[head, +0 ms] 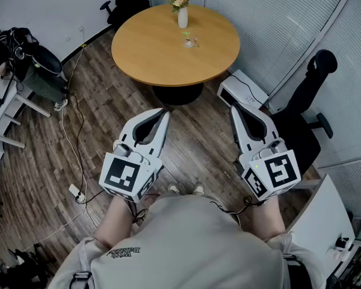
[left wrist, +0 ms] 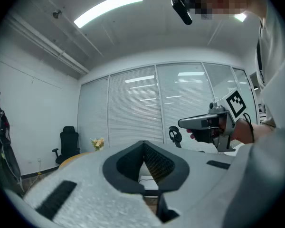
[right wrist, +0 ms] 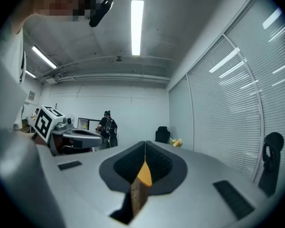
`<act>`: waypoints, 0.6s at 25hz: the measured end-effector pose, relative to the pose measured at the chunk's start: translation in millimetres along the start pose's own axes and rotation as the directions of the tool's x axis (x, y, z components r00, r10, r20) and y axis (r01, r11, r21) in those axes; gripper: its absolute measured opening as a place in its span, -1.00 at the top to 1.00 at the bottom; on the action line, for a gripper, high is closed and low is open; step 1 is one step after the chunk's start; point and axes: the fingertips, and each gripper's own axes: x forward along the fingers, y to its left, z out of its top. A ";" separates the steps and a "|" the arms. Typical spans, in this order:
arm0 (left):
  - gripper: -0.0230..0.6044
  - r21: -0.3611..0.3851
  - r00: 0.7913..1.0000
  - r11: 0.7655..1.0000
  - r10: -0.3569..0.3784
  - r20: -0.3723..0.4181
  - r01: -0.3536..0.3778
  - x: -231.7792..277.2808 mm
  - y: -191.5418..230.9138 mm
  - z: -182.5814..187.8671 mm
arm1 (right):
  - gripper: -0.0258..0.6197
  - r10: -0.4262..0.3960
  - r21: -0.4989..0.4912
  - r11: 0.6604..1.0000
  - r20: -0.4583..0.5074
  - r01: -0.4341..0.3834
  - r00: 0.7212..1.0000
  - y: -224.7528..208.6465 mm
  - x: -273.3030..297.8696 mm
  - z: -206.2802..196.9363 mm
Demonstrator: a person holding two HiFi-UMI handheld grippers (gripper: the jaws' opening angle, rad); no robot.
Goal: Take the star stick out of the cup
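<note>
A small clear cup [head: 188, 40] with a green star stick in it stands on the round wooden table [head: 150, 47], near a white vase of flowers [head: 182, 12]. Both grippers are held level over the wood floor, well short of the table. My left gripper [head: 163, 111] is shut with its jaws meeting at the tip and nothing between them [left wrist: 143, 144]. My right gripper [head: 234, 109] is shut too and empty [right wrist: 145, 144]. Each gripper view shows the other gripper off to the side; the cup is not visible in either.
A black office chair [head: 311, 99] stands at the right, beside a white box [head: 243, 90] on the floor by the table's foot. Cables and a power strip [head: 76, 192] lie on the floor at the left. A white desk corner [head: 322, 221] is at lower right.
</note>
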 end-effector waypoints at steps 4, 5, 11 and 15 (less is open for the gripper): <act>0.86 -0.002 1.000 1.000 0.001 -0.004 -0.001 3.9 -3.4 -1.5 | 0.83 -0.014 0.007 1.000 0.006 0.014 1.000 -7.3 -5.9 -3.1; 0.86 -0.011 1.000 1.000 0.000 -0.007 0.000 4.6 -3.8 -3.1 | 0.83 -0.015 0.004 1.000 0.002 0.015 1.000 -8.5 -7.0 -4.6; 0.86 -0.016 1.000 1.000 0.005 -0.018 -0.006 10.2 -13.1 -4.6 | 0.83 -0.004 -0.016 1.000 -0.011 0.004 1.000 -15.6 -16.7 -11.2; 0.86 -0.009 1.000 1.000 0.016 -0.026 -0.017 16.8 -21.9 -4.6 | 0.83 0.010 -0.009 1.000 0.000 -0.010 1.000 -24.1 -21.8 -13.8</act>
